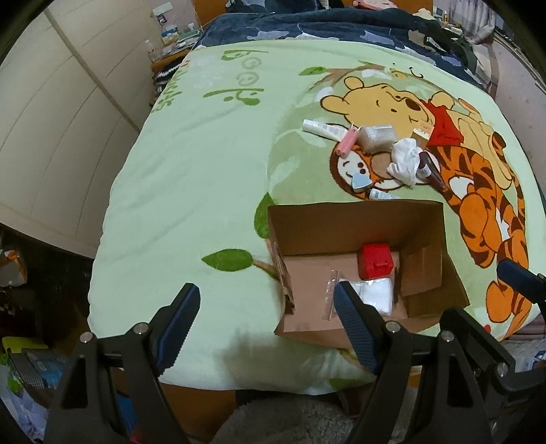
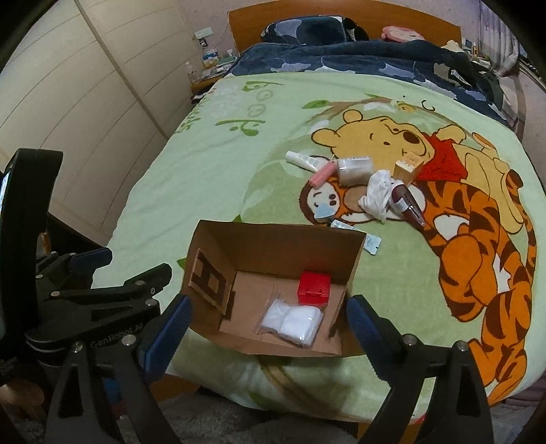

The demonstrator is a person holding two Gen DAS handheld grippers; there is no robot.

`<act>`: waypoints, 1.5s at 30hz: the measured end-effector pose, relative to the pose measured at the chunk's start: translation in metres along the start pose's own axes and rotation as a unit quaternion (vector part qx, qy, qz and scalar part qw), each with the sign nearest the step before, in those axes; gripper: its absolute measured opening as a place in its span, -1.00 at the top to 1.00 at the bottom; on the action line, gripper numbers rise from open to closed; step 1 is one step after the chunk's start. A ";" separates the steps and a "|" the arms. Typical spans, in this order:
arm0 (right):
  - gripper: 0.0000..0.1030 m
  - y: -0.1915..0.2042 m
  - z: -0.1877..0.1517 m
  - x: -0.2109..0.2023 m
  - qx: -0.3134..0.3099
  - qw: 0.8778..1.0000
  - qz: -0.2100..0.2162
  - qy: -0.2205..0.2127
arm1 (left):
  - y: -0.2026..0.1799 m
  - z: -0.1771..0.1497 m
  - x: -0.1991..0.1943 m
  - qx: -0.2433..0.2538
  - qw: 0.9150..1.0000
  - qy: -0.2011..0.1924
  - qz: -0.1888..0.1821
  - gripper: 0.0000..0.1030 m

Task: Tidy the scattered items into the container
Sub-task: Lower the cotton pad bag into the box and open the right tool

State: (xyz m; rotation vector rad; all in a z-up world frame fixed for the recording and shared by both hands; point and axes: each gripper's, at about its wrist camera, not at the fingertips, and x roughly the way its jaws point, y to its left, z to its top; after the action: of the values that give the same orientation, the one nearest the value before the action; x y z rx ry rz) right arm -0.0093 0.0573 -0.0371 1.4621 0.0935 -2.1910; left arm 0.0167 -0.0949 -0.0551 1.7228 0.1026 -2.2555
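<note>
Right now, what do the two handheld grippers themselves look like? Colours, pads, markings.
Both are matte black plastic. The left gripper and right gripper each have two angular fingers with triangular cutouts, silver pivot bolts and ribbed blue pads. In the right wrist view, the left unit's body carries white "GenRobot.AI" lettering. No cables or sleeves visible.

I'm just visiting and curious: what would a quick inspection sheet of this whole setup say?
Surface: green cartoon blanket on a bed.
Job's things: open cardboard box holding a red case and a white packet; beyond it a pile with white tube, pink tube, white cloth.
Clutter: nothing seen beyond the pile.
Grippers: left gripper and right gripper, jaws open, empty.
Cables: nothing seen.
Surroundings: white wardrobe, wooden headboard, dark blue bedding.
</note>
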 end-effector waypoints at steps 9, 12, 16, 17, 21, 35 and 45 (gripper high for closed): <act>-0.93 -0.012 -0.003 -0.012 0.018 1.000 -0.011 -0.013 | -0.011 0.002 -0.005 0.018 1.000 -0.008 -0.006 -0.59; -1.00 -0.016 -0.005 -0.015 0.026 0.999 -0.013 -0.015 | -0.016 0.003 -0.007 0.025 1.000 -0.011 -0.007 -0.59; -1.00 -0.021 -0.007 -0.019 0.033 0.999 -0.017 -0.018 | -0.022 0.004 -0.009 0.035 0.999 -0.013 -0.007 -0.59; -1.00 -0.023 -0.007 -0.020 0.035 0.999 -0.018 -0.019 | -0.023 0.004 -0.009 0.037 0.999 -0.013 -0.008 -0.59; -1.00 -0.028 -0.009 -0.024 0.043 0.999 -0.022 -0.023 | -0.028 0.005 -0.012 0.046 0.999 -0.016 -0.008 -0.59; -1.00 -0.044 -0.014 -0.034 0.067 0.997 -0.034 -0.032 | -0.042 0.009 -0.015 0.066 0.998 -0.019 -0.012 -0.59; -1.00 -0.056 -0.014 -0.036 0.087 0.995 -0.034 -0.036 | -0.051 0.015 -0.014 0.079 0.997 -0.019 -0.014 -0.60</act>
State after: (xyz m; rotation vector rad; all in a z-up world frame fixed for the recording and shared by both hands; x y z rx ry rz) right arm -0.0116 0.1243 -0.0231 1.4888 -0.0756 -2.3550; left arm -0.0084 -0.0476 -0.0434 1.7640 -0.0625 -2.3736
